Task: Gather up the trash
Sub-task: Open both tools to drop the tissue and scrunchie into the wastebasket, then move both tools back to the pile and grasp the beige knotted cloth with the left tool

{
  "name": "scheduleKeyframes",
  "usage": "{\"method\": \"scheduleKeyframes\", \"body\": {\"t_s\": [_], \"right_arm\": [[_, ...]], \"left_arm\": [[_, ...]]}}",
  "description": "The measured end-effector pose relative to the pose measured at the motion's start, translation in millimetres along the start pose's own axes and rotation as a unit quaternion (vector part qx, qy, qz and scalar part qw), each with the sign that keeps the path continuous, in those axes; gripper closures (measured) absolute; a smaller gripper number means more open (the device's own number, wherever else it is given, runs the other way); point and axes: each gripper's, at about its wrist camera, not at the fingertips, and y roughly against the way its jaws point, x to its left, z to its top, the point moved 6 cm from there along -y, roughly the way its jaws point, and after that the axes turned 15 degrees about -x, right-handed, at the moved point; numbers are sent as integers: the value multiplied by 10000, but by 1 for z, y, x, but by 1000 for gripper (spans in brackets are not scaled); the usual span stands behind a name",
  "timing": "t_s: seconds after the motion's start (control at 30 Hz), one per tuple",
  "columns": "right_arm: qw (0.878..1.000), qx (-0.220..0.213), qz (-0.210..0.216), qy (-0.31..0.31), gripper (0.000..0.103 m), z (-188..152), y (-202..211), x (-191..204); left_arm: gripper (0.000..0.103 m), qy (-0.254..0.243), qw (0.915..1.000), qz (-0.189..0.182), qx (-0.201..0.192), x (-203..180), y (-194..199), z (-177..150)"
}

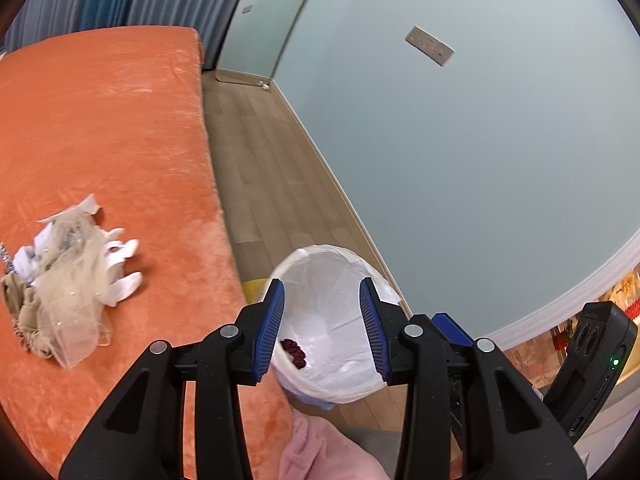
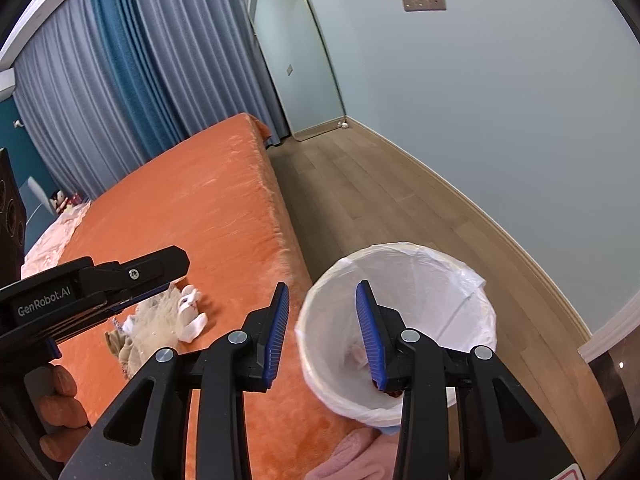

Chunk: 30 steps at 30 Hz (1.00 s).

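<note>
Trash [image 1: 68, 284]: crumpled white tissue tangled with beige netting on orange bed [image 1: 120, 128].

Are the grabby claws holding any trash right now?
No. Both the left gripper and right gripper are open and empty above the white-lined bin. Something dark red lies inside it.

Orange bed [image 1: 120, 120] – trash pile [image 1: 68, 280] on it (crumpled).

Bin [image 2: 400, 280] bottom hidden behind right gripper [image 2: 322, 320]; contents unclear.
</note>
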Motion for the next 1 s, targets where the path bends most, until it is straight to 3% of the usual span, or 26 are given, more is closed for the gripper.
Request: {"method": "scheduleKeyframes", "body": {"t_s": [0.53, 0.63, 0.73, 1.0], "right_arm": [[9976, 218, 482, 445, 68, -19, -4, 83], [9967, 252, 563, 536, 68, -22, -5, 98], [9960, 270, 609, 588, 60, -26, -6, 109], [9931, 411, 773, 774, 59, -40, -13, 146]], "left_arm": [[65, 194, 9957, 855, -298, 84, 49, 4], [62, 289, 9939, 1011, -332, 103, 60, 4], [61, 355, 9925, 1115, -366, 117, 69, 5], [54, 612, 9859, 1497, -420, 168, 91, 0]]}}
